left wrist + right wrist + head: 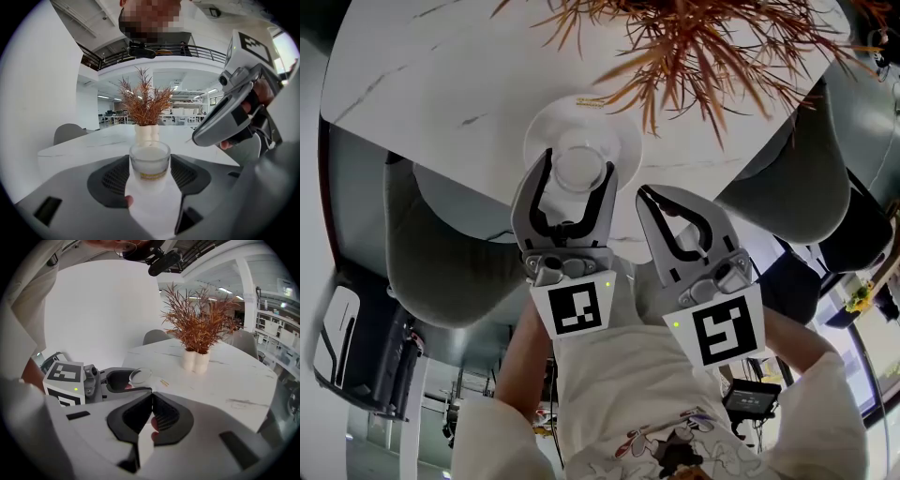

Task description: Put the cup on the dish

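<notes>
A frosted glass cup [579, 167] with a yellow band [150, 164] sits between the jaws of my left gripper [579, 161], which is shut on it. From the head view the cup is over the near part of the round white dish [605, 127] on the white table [441, 66]; whether it touches the dish I cannot tell. Just to the right, my right gripper [647, 193] is shut with nothing in it, its tip close beside the left one. In the right gripper view its pads meet at the right gripper's tip [151, 393], with the cup [139, 376] and the left gripper [93, 380] just beyond.
A white vase [196, 359] of dried orange branches [694, 47] stands on the table behind the dish. Grey chairs [441, 253] [797, 178] are tucked at the near edge on both sides. The table edge runs right under the grippers.
</notes>
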Available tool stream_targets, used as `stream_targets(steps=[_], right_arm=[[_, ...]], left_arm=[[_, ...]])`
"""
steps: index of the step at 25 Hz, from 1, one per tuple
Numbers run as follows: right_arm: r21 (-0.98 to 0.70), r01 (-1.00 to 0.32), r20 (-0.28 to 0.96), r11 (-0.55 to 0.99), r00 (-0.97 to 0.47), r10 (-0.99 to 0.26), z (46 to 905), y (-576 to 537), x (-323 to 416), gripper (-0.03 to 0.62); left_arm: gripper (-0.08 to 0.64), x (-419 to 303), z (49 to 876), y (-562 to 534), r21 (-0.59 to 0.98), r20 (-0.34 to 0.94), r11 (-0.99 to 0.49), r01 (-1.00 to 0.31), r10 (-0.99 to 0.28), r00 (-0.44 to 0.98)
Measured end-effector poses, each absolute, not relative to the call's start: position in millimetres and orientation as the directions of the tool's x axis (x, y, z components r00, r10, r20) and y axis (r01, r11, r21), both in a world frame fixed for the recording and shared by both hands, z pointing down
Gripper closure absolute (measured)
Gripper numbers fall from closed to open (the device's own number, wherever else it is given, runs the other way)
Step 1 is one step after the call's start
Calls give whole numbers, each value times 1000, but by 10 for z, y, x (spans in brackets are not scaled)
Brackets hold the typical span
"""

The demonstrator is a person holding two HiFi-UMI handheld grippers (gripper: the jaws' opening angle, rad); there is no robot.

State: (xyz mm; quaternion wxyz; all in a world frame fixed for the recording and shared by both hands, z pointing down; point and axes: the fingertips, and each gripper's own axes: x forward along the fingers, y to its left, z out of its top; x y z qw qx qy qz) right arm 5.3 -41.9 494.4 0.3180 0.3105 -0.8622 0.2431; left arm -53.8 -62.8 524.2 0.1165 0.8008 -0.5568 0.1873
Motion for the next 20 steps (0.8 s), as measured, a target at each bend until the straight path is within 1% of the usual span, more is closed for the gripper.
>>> stream_targets(steps=[9,20], right_arm=[[-202,-696,689,689,-601,-405,4744,-374,174,588],[-183,-697,653,693,-614,-444,4481,-396,184,587]], left_arm=[[295,-564,5069,-575,-66,432,-359,-931,-852,297],[296,-548,4771,-471,-45,430,-351,-935,-852,299]])
